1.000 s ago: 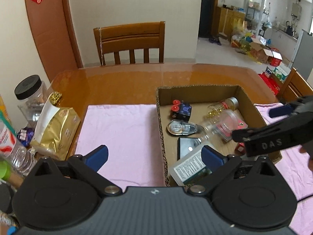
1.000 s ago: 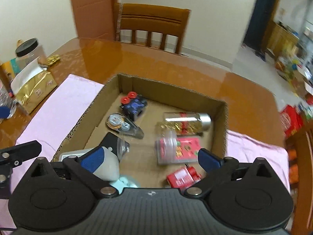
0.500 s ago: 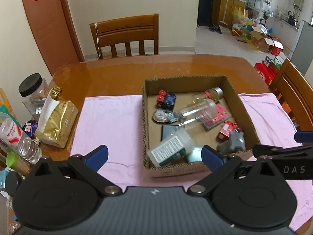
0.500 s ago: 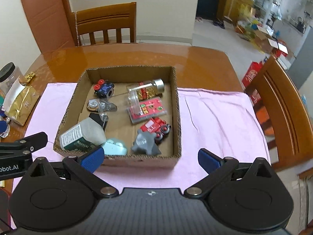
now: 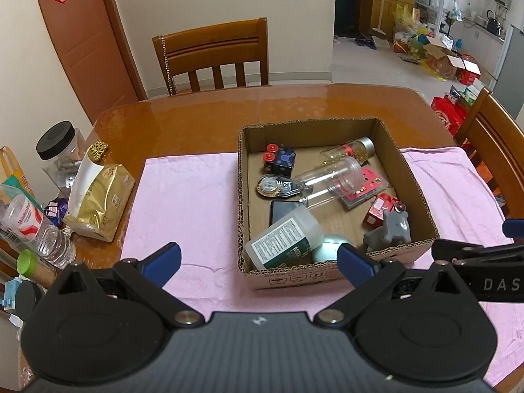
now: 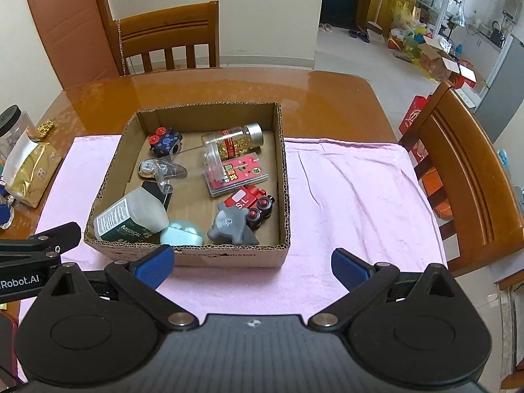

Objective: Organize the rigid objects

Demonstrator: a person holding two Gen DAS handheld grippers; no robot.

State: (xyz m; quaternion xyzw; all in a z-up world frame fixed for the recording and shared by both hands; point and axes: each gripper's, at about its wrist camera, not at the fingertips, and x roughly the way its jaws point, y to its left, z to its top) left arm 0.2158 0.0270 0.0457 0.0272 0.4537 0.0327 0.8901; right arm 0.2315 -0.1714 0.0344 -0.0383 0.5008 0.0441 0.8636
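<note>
While both claws are hanging wide apart and holding nothing, the left claw (image 5: 258,260) is sitting at the lower middle of its frame. Left of centre, a gold pouch (image 5: 100,196) is lying on the table (image 5: 196,121) beside the pink cloth (image 5: 186,203). At centre, the cardboard box (image 5: 416,180) is holding a white medical bottle (image 5: 283,237), a clear tube (image 5: 330,181) and a grey figure (image 5: 389,229). Right of that, the right claw (image 6: 250,267) is hovering before the box's near wall.
</note>
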